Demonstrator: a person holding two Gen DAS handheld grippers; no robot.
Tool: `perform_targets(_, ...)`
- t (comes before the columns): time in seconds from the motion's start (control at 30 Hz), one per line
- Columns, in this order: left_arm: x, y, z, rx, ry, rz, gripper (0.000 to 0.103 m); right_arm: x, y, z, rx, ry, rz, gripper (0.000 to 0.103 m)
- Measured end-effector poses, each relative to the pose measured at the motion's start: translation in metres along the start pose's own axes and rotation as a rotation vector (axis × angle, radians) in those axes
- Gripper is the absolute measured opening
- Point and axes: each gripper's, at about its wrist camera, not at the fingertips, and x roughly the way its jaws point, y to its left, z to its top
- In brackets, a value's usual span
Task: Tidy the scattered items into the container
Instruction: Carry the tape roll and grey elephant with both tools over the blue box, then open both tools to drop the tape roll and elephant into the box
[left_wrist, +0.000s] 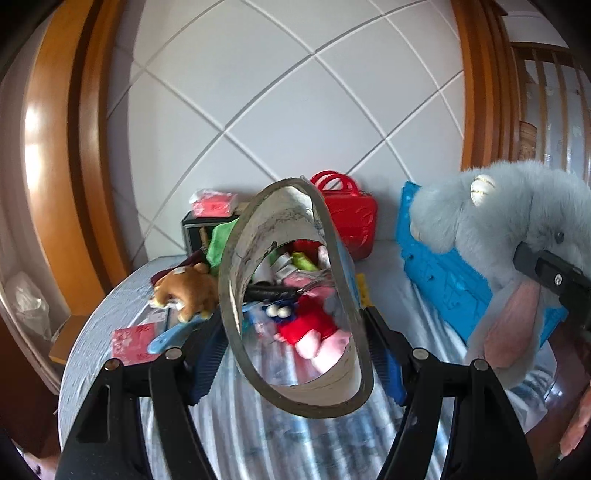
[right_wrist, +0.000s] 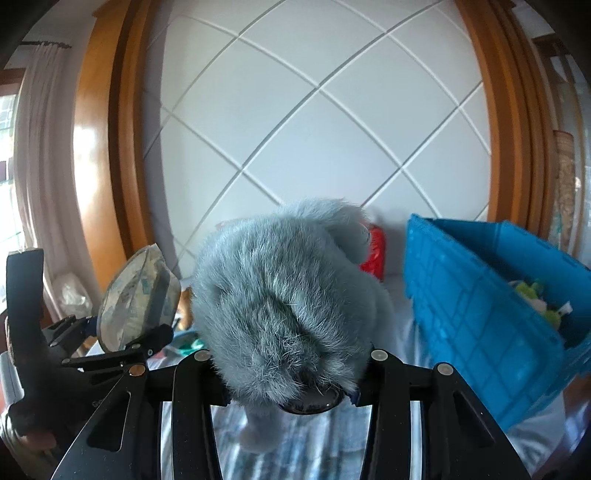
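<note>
left gripper (left_wrist: 295, 354): a wide roll of clear packing tape with a grey cardboard core (left_wrist: 291, 295) is clamped across its outside between the blue-padded fingers (left_wrist: 208, 354), held tilted above the bed.
right gripper (right_wrist: 291, 373): closed on a fluffy grey-blue plush rabbit with pink-lined ears (right_wrist: 284, 302), which is lifted off the bed; fingertips are hidden in the fur.
container: a blue plastic crate (right_wrist: 476, 302) is seen on the bed to the right, some green and white items already inside.
bed: a pale blue striped sheet (left_wrist: 258, 435) is covered with clutter at the far end.
scattered items: a brown plush bear (left_wrist: 188, 291), a red-and-pink plush toy (left_wrist: 314, 332), a red plastic handbag (left_wrist: 351, 218).
</note>
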Motion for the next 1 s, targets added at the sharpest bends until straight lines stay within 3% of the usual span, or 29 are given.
perform_targets(0.17, 0.006, -0.064, 0.013, 0.023, -0.036, -0.020, 0.070, -0.012, -0.062, 0.008, 0.021, -0.048, -0.024, 0.042)
perform_targets(0.33, 0.015, -0.148, 0.033, 0.046, -0.103, -0.050, 0.070, -0.024, -0.153, 0.021, 0.032, -0.102, -0.052, 0.042)
perform_targets(0.53, 0.030, -0.279, 0.068, 0.063, -0.144, -0.146, 0.070, -0.042, -0.279, 0.041, 0.022, -0.141, -0.115, 0.042)
perform_targets(0.63, 0.041, -0.342, 0.078, 0.091, -0.137, -0.175, 0.070, -0.041, -0.337, 0.045, 0.021, -0.112, -0.154, 0.042)
perform_targets(0.73, 0.058, -0.399, 0.083, 0.109, -0.064, -0.194, 0.070, -0.035, -0.385, 0.042, 0.026, -0.056, -0.169, 0.042)
perform_targets(0.87, 0.100, -0.468, 0.082, 0.158, 0.133, -0.186, 0.070, -0.023, -0.435, 0.031, 0.040, 0.026, -0.194, 0.042)
perform_targets(1.0, 0.138, -0.507, 0.073, 0.203, 0.333, -0.191, 0.070, -0.011, -0.473, 0.022, 0.055, 0.122, -0.202, 0.042)
